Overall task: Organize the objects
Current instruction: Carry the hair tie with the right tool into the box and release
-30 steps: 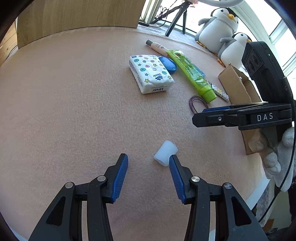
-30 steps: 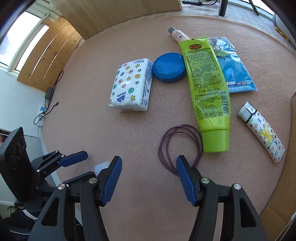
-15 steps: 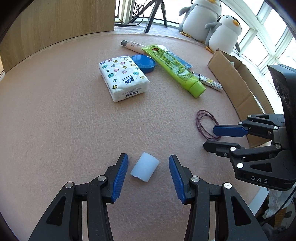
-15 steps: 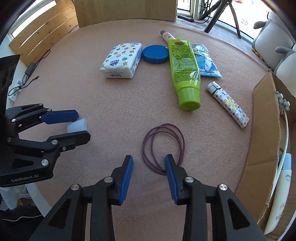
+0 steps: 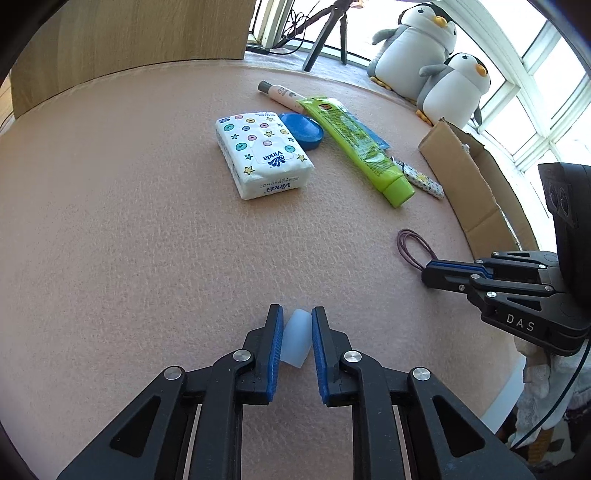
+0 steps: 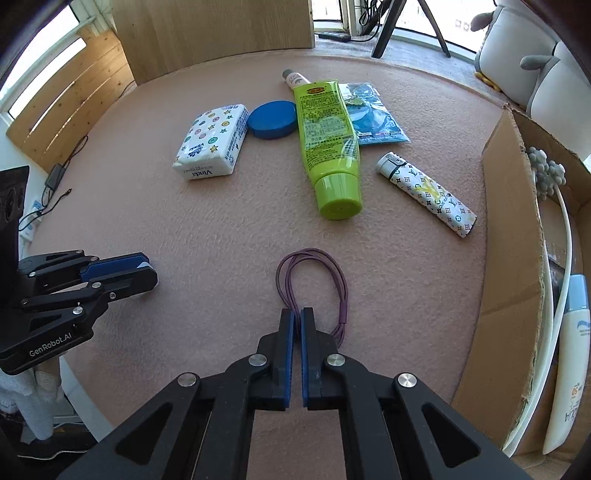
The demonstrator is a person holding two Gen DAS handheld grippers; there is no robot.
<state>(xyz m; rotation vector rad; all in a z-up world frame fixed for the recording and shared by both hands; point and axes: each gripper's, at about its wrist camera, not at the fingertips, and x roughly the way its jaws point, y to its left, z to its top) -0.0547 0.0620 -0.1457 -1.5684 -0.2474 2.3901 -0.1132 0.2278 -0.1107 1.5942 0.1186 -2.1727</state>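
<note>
My left gripper [image 5: 297,325] is shut on a small translucent white cup [image 5: 295,341] lying on the pink felt table [image 5: 110,221]. My right gripper [image 6: 297,317] is shut on the near strand of a purple hair tie loop [image 6: 314,275]. Beyond lie a white tissue pack [image 5: 262,153] [image 6: 212,142], a blue round lid [image 6: 272,119], a green tube [image 6: 327,140], a blue packet [image 6: 373,114], a small pink-white tube [image 5: 282,95] and a patterned white tube [image 6: 424,194]. In the right wrist view the left gripper [image 6: 147,271] sits at far left.
An open cardboard box [image 6: 517,236] stands along the table's right edge with a white bottle [image 6: 565,369] and a stemmed item inside. Two penguin plush toys [image 5: 436,59] and a tripod [image 5: 325,33] stand past the far edge. A wooden panel [image 5: 129,40] lies behind.
Both grippers have gone from open to shut: the left one around the white cup, the right one onto the purple hair tie after moving forward to it.
</note>
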